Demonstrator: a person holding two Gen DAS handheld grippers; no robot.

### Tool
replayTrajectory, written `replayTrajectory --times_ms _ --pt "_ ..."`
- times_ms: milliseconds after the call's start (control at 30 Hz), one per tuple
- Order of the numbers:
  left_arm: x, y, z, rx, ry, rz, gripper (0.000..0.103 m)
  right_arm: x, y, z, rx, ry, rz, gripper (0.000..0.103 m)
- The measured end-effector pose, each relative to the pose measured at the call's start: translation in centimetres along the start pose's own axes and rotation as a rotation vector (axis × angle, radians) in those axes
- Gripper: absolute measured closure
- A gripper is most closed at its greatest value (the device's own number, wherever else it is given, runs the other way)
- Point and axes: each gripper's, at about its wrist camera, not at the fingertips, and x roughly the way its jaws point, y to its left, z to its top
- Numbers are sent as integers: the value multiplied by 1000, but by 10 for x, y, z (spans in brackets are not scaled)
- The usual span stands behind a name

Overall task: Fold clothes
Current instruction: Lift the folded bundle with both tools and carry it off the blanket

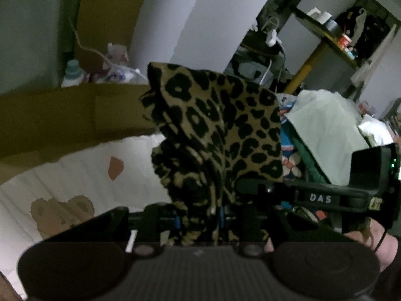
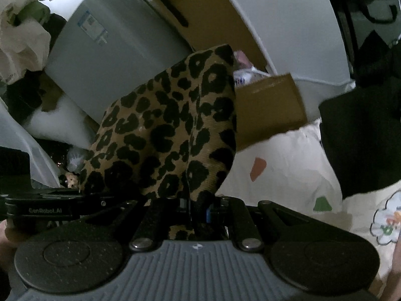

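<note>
A leopard-print garment [image 1: 220, 135] fills the middle of both wrist views, lifted above a white bedsheet [image 1: 82, 175] with bear and patch prints. My left gripper [image 1: 199, 219] is shut on a bunched part of the cloth, which rises in folds from between its fingers. My right gripper [image 2: 198, 212] is shut on another part of the same leopard-print garment [image 2: 170, 130], which stands up like a tent in front of it. In the left wrist view the right gripper's black body [image 1: 325, 195] shows close by on the right. Both pairs of fingertips are mostly hidden by cloth.
A cardboard box [image 1: 75, 115] lies along the bed's far side, with bottles and bags on it. A pile of clothes and a pale green sheet [image 1: 323, 130] lie to the right, shelves behind. In the right wrist view a black garment [image 2: 361, 138] lies on the white bedsheet [image 2: 283, 165].
</note>
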Motion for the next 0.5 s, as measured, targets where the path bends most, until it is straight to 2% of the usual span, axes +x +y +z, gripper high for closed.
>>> replayTrajectory --times_ms 233,500 --pt "-9 -33 18 0 -29 8 76 -30 5 26 -22 -19 -8 94" --pt "2 -81 32 -9 -55 -1 76 -73 -13 50 -67 -39 -45 94"
